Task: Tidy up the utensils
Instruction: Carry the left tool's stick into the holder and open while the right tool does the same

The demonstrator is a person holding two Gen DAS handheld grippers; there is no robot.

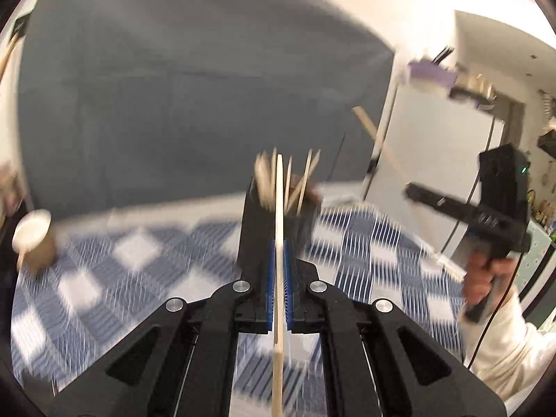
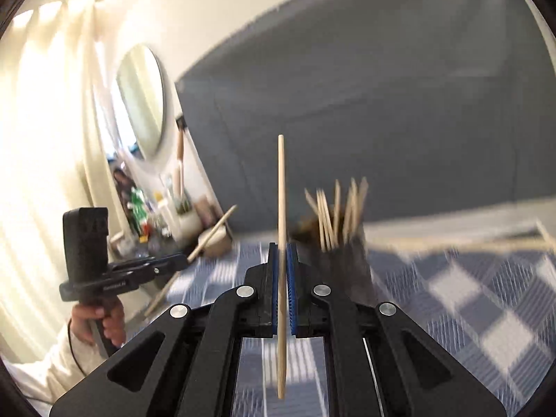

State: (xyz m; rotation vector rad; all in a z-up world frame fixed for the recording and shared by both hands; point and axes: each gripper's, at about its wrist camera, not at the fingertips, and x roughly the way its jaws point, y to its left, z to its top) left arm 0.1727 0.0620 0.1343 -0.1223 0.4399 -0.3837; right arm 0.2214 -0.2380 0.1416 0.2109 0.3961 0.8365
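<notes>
Both fisheye views bend hard at their dark round rims. Bright light washes out the wall (image 2: 45,111) left of the mirror (image 2: 140,99), glaring to near white. Motion blur smears the checked cloth (image 1: 146,260) and the holder (image 2: 347,253) of sticks; the near grippers stay sharp.

Home bedroom, checkered bedspread (image 2: 486,312), round mirror (image 2: 140,100)

Motion-blurred chopstick holder (image 2: 351,260) and tablecloth (image 2: 486,312)

The left gripper (image 1: 278,243) and right gripper (image 2: 282,246) are each clamped on a thin wooden stick, probably a chopstick. Each sleeved hand (image 1: 481,272) grips a handle.
</notes>
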